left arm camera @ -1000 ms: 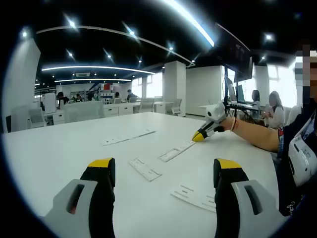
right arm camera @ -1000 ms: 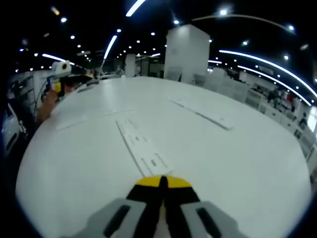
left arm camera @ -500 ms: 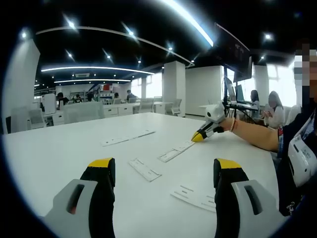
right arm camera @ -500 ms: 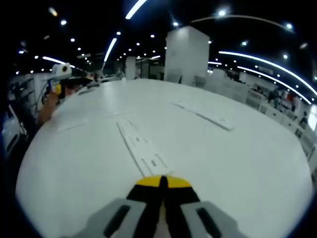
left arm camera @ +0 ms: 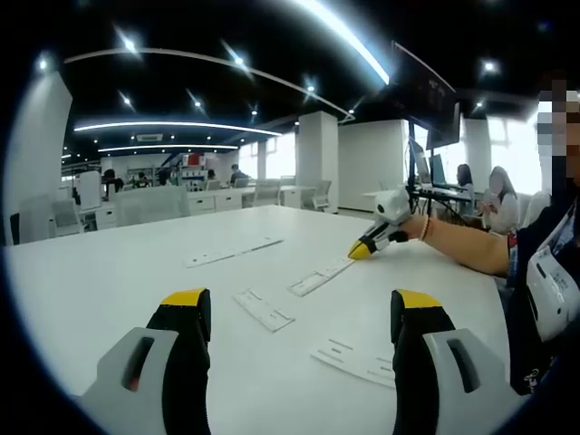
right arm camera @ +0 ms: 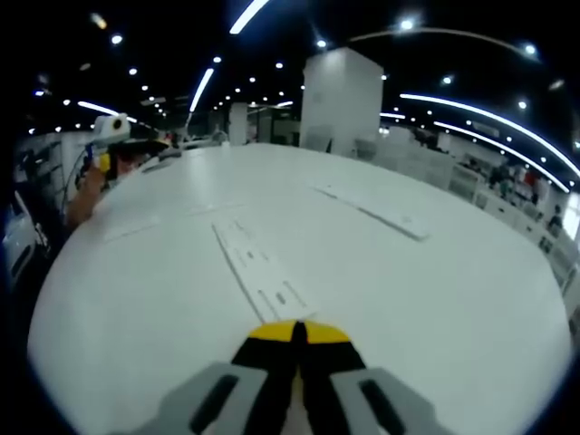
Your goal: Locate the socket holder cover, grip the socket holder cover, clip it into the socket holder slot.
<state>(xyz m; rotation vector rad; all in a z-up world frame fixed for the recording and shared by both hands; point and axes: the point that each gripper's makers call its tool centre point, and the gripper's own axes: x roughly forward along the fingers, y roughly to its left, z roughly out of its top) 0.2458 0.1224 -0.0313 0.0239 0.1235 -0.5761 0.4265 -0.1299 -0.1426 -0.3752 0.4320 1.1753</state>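
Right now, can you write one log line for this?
left gripper: jaws open, holding nothing | right gripper: jaws shut at end of long white strip | other white strips flat on table

My left gripper (left arm camera: 299,308) sits at the frame's bottom, jaws wide apart; my right gripper (right arm camera: 297,332), bottom centre, has jaws pressed together.

Long ceiling light strips (left arm camera: 172,124) glare against a dark ceiling; the white surface (right arm camera: 435,299) reflects evenly with faint shadows. Fisheye bending curves the edges, and the right gripper view is softer, slightly blurred.
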